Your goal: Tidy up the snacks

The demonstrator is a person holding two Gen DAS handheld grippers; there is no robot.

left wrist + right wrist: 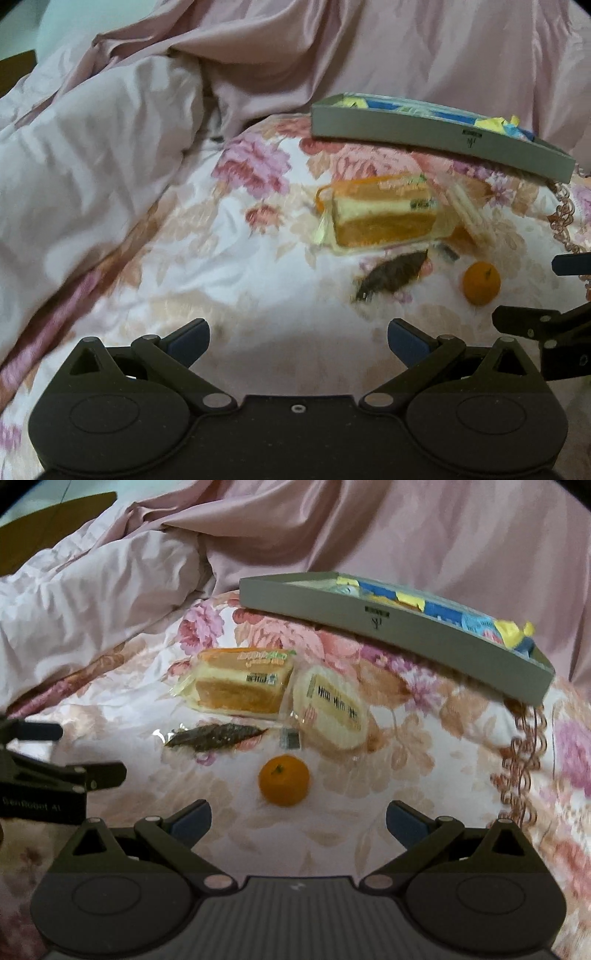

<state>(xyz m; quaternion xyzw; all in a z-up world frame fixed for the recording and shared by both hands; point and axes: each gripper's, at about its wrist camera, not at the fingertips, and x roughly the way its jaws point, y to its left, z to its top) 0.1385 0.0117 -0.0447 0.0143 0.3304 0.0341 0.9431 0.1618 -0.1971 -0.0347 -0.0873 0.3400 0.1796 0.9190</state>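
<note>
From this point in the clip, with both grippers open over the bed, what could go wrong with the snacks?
The orange is round and sits on soft, uneven floral bedding; a nudge from the right gripper could roll it away. The gray tray appears tilted on the quilt, so added snacks might slide or tip it. The wrapped cakes look soft and could be squashed by a firm pinch.

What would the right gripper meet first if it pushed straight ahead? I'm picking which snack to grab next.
Probably the mandarin orange, lying just ahead between the open fingers of the right gripper. Beyond it lie the wrapped cakes; depth is uncertain.
</note>
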